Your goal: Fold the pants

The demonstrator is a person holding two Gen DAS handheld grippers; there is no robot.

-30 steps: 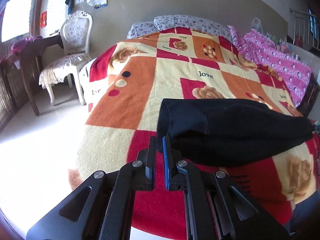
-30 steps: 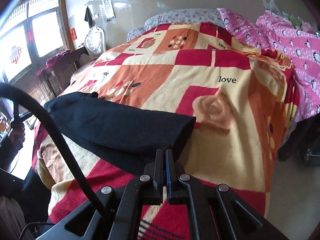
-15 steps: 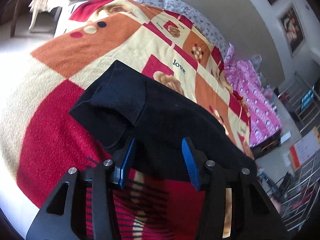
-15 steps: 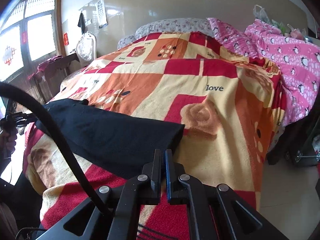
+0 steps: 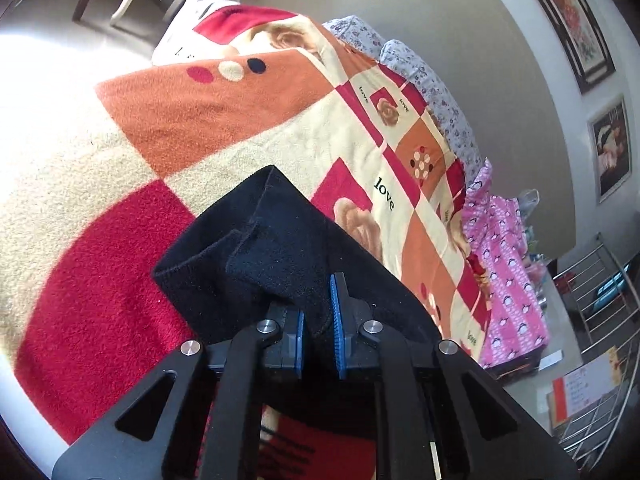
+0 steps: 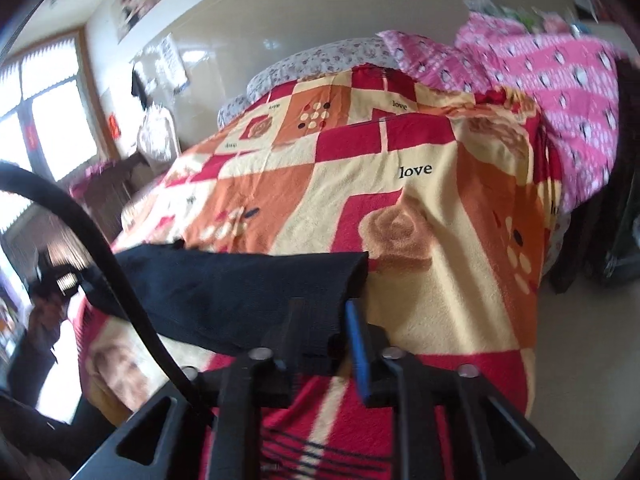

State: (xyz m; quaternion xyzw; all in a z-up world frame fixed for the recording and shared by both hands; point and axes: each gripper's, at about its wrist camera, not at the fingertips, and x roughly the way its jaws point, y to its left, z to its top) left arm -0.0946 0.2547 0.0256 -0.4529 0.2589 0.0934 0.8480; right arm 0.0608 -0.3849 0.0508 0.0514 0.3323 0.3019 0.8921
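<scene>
Blanket (image 5: 208,104) under black pants (image 5: 280,248); cable (image 6: 100,248) crosses right view. Left gripper (image 5: 318,322) pinches pants edge. Right gripper (image 6: 324,328) spread, straddling pants end.

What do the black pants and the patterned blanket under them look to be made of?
Black pants: seemingly a soft, matte knit or fleece; finely napped surface, thick rolled edge. Patterned blanket: looks like plush fleece, from its fuzzy pile and printed squares. Exact fibres cannot be told.
</scene>
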